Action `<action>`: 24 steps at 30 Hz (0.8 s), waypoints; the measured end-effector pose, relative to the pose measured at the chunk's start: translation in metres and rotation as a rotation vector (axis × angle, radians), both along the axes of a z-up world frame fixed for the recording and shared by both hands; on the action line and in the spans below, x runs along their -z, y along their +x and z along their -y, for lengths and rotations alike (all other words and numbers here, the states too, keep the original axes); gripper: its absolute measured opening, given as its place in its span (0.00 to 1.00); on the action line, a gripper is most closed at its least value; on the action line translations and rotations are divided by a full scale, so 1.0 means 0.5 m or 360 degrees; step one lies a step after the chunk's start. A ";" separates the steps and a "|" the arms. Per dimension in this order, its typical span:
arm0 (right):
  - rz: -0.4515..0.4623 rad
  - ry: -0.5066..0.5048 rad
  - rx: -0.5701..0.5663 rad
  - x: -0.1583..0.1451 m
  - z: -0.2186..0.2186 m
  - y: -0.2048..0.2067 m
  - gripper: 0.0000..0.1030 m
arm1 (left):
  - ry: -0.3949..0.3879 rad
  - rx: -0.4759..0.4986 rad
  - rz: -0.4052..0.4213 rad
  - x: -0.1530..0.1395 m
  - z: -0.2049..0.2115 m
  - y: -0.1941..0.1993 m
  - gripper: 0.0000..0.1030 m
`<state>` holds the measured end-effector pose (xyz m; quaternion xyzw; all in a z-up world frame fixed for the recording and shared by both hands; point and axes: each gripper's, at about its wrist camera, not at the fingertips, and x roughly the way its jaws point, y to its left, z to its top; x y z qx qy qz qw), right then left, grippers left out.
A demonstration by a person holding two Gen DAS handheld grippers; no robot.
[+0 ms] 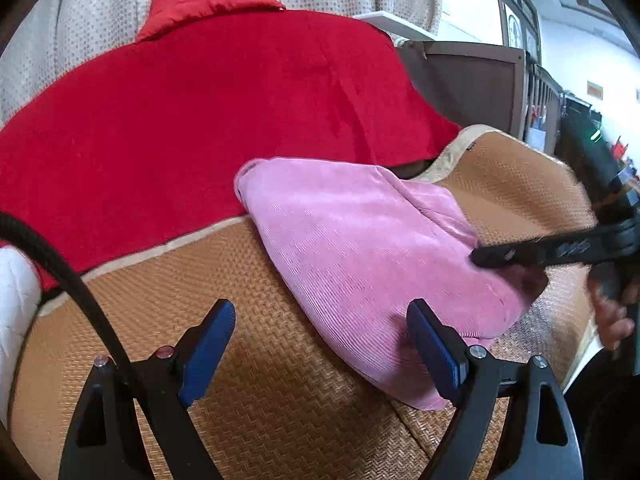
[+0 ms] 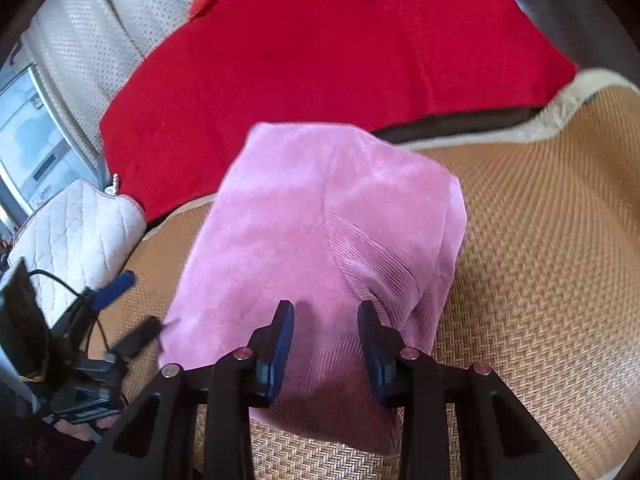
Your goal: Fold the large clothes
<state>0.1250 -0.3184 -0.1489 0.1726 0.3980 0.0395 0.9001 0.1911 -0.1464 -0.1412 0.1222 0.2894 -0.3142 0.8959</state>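
A folded pink garment (image 1: 360, 248) lies on a woven mat (image 1: 168, 320), near its far edge, beside a red blanket (image 1: 180, 120). The left gripper (image 1: 320, 344) hovers wide open; the right gripper (image 1: 480, 259) touches the garment.

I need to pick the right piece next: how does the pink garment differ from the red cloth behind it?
The pink garment is a small folded bundle with ribbed, corduroy-like fabric; the red cloth lies spread out flat, is much larger and looks smooth and plush. The pink garment rests mostly on the woven mat at the near side; the red cloth lies farther back, overlapping the mat's far edge. Both are soft, single-coloured textiles lying on the bed.
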 end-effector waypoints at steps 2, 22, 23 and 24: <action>-0.0074 0.0036 -0.0007 0.027 0.007 0.010 0.35 | 0.0093 0.0014 -0.0100 0.031 0.019 0.016 0.86; -0.0060 0.0812 0.0248 0.043 0.237 0.064 0.81 | -0.0411 -0.0011 -0.0571 0.025 -0.042 0.151 0.86; -0.0072 0.0805 0.0239 0.046 0.241 0.074 0.81 | -0.0445 -0.0001 -0.0625 0.031 -0.042 0.163 0.86; -0.0086 0.0799 0.0229 0.049 0.244 0.084 0.81 | -0.0466 0.0016 -0.0673 0.036 -0.035 0.171 0.86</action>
